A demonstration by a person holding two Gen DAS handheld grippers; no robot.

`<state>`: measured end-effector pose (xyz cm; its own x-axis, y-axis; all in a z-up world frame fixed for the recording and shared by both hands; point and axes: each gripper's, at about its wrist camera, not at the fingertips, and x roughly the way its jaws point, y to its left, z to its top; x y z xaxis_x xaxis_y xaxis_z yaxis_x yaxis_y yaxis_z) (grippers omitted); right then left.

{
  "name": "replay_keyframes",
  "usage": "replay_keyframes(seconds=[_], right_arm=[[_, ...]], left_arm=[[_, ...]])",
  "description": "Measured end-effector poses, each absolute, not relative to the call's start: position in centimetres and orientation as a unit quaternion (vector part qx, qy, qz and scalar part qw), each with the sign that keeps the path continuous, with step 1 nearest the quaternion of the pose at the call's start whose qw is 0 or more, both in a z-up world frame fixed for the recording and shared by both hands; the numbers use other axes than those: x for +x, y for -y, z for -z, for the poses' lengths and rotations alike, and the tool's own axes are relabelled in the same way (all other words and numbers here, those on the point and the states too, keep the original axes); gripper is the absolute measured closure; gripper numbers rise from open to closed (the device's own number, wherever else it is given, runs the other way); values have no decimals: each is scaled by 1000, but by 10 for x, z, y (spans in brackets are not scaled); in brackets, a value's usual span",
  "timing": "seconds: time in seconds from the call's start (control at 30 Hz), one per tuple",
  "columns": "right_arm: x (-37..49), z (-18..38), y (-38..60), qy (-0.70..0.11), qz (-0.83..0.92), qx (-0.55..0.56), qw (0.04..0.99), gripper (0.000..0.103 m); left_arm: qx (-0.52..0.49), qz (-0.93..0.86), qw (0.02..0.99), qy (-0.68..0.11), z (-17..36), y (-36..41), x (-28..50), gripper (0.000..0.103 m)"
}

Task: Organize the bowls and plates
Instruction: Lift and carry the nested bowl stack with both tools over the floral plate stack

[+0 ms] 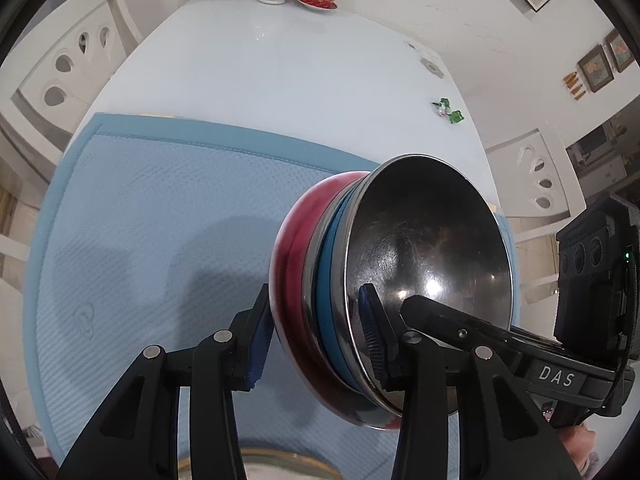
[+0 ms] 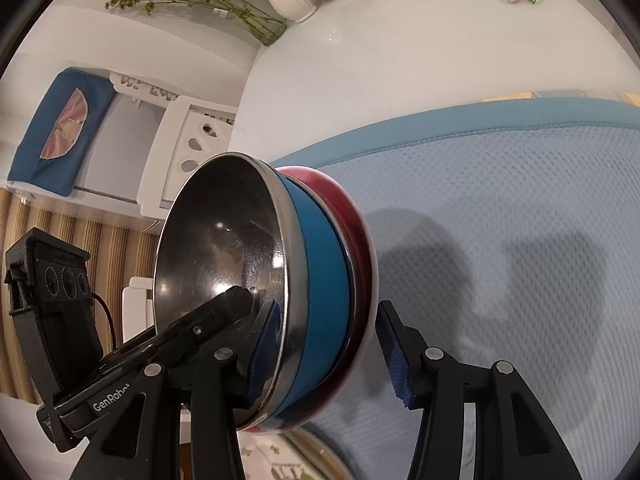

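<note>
White table (image 1: 280, 80), blue mat (image 1: 160, 220). Both grippers (image 1: 316, 340) (image 2: 328, 344) pinching tilted nested bowls (image 1: 360, 300); uneven squeeze risks slippage.

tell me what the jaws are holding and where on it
Both hold one nested bowl stack, red outside, blue, then steel. The left gripper and right gripper each straddle its rim, one pad inside the steel bowl, one outside.

Pretty bright, even indoor light from overhead. Soft double shadows fall on the blue mat (image 1: 160, 220), and white glare spots sit inside the steel bowl (image 1: 432, 240). Heavy fisheye bending and dark vignette at the corners; everything's reasonably sharp.
</note>
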<state>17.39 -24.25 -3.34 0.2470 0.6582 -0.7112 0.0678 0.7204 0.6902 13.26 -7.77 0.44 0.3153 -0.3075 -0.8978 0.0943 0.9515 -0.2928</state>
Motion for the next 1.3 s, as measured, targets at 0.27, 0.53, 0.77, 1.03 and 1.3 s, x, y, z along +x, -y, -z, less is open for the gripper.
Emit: replay_keyframes(seconds=[0.27, 0.53, 0.77, 1.03, 1.3], right_arm=[[143, 3, 228, -572, -198, 306, 735, 54], [111, -10, 210, -567, -181, 316, 738, 54], [81, -13, 196, -574, -172, 317, 735, 54], [47, -12, 181, -587, -196, 301, 725, 54], [15, -2, 171, -608, -214, 286, 709, 54]], left_arm=[[-90, 141, 810, -562, -22, 68, 107, 65], [-85, 158, 808, -562, -34, 48, 82, 65], [-83, 163, 804, -565, -35, 33, 53, 65], [-99, 146, 806, -565, -31, 16, 13, 65], [-118, 128, 807, -565, -21, 6, -27, 65]])
